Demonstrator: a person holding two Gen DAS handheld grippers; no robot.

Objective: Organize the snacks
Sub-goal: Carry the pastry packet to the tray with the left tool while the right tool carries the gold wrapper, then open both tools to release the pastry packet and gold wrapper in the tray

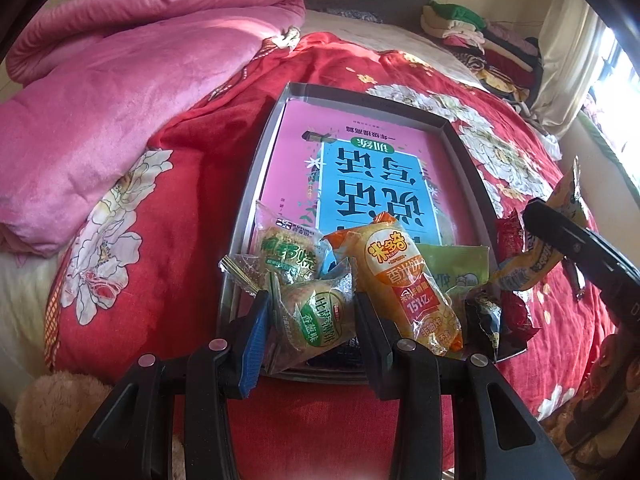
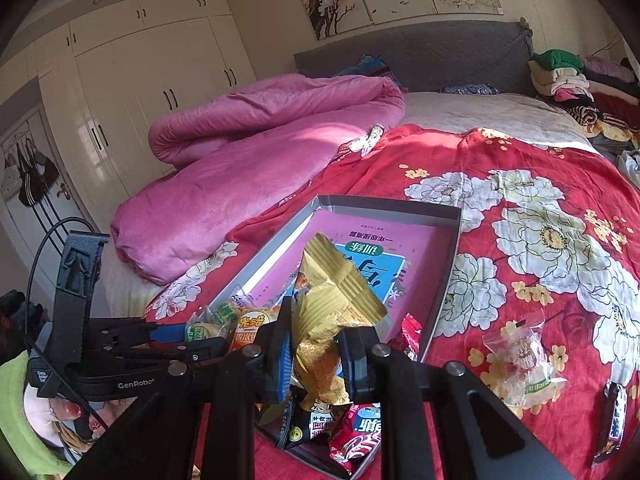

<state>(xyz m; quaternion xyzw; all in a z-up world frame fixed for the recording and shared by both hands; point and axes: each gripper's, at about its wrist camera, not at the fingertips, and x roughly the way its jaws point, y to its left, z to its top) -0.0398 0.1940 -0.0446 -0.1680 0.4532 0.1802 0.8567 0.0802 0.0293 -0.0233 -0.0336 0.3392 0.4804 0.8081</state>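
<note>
Over the tray's [image 1: 256, 184] crowded near end, both grippers' fingers clamped on snack packets, far end open

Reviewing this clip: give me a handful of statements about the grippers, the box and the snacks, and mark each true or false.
1. The left gripper is shut on a green-labelled snack packet. True.
2. The right gripper is empty. False: it grips a yellow snack packet.
3. The grey box has a pink book lying in it. True.
4. All snacks are in the box. False: a clear-wrapped snack lies on the red floral bedspread.
5. The pink quilt covers the box. False: it lies beside it.
</note>
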